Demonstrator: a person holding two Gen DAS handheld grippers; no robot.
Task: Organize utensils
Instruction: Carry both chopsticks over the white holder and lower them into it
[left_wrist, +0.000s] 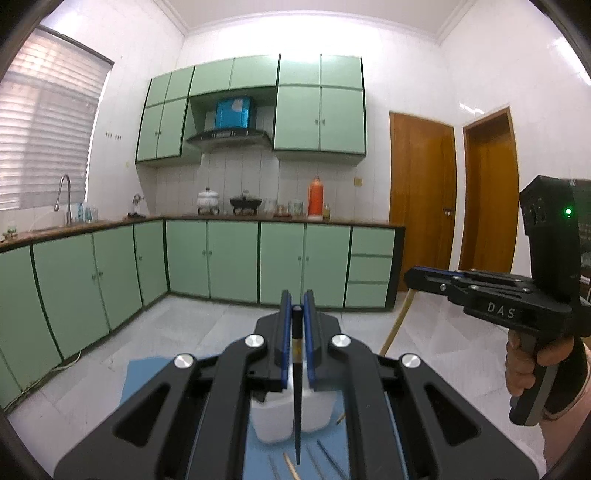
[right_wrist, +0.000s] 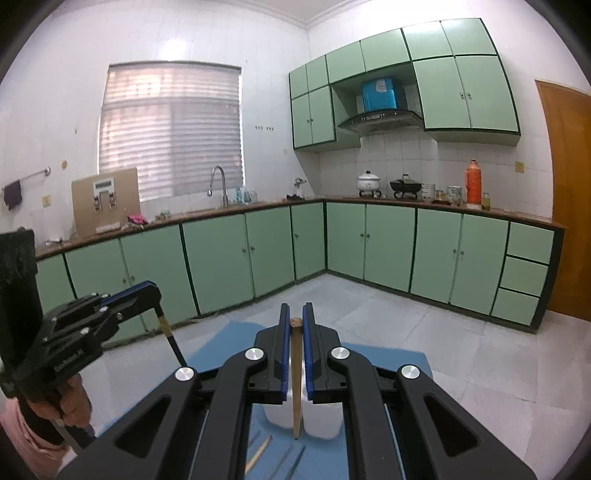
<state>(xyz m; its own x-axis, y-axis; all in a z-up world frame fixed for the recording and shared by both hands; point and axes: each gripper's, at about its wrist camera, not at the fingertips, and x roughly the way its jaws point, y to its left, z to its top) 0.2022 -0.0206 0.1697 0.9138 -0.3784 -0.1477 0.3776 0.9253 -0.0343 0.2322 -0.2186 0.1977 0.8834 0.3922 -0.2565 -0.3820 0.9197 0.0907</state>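
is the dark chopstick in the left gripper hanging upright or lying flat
Upright. The left gripper pinches the dark chopstick near its top, tip hanging down over the white container.

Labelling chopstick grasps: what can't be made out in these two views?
- White plastic container, left wrist view: its opening and contents are hidden behind the left gripper.
- Loose chopsticks on the blue mat, right wrist view: cut off by the gripper body, so no count.
- Thin wooden chopstick in the right gripper: tip-to-container gap unclear.
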